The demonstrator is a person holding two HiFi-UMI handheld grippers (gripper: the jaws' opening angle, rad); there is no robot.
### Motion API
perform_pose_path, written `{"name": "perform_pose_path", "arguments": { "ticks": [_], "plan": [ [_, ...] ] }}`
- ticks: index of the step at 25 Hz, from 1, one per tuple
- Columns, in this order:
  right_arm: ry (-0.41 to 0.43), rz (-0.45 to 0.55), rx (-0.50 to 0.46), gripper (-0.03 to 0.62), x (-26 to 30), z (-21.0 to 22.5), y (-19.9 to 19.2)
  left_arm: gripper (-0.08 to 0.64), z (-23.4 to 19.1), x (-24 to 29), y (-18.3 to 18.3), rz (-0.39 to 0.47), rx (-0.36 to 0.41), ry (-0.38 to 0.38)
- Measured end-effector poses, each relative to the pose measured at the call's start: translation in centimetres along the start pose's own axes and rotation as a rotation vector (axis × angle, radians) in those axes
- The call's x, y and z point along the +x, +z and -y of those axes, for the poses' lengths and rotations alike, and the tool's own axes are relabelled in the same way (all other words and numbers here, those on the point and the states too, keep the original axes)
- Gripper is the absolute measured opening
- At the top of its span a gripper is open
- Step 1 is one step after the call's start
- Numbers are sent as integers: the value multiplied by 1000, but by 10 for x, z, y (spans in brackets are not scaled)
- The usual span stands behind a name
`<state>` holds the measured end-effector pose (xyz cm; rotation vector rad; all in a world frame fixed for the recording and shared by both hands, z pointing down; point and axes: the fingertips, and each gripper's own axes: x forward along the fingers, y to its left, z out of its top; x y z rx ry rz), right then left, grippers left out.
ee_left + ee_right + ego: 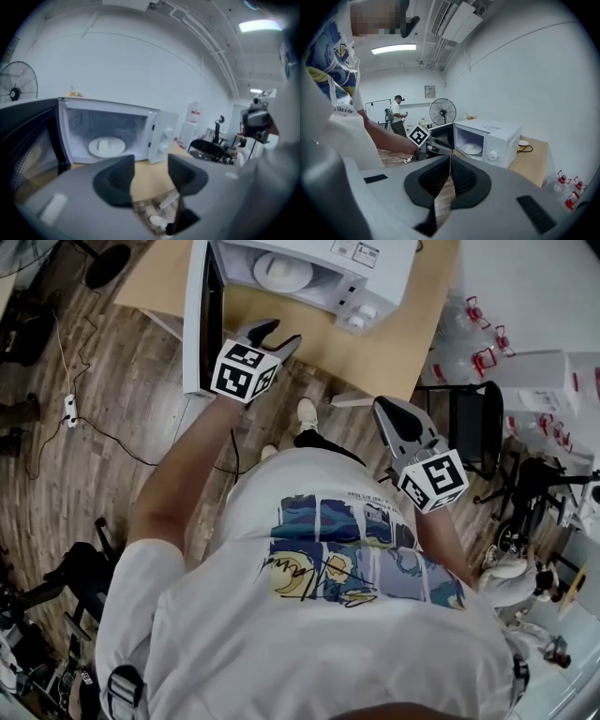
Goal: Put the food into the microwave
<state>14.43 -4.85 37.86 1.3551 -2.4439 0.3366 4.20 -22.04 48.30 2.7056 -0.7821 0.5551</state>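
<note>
You face the microwave (323,273) on the table (398,343) at 12 o'clock. Its door (201,324) hangs open at 11 o'clock, with a dish (281,270) inside. A chair (473,423) stands at 2 o'clock.

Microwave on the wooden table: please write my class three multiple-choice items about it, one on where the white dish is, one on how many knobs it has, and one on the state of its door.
1. Where is the white dish?
A) on the floor
B) on top of the microwave
C) inside the microwave

2. How many round knobs are on its front panel?
A) one
B) two
C) four

3. How does the door stand?
A) swung open
B) shut
C) taken off

Answers:
1 C: the dish lies on the bottom of the lit cavity.
2 B: two knobs sit one above the other beside the opening.
3 A: the dark door hangs out to one side and leaves the cavity exposed.
</note>
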Motion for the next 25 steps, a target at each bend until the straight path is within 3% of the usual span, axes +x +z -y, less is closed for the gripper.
{"name": "perform_pose_path", "arguments": {
  "ticks": [11,25],
  "plan": [
    [-8,-6,-22,9,-4,-12,1,225,18,-7,1,22,56,-89],
    [-17,-13,-43,8,-3,-29,2,222,15,-26,-9,21,133,-105]
  ]
}}
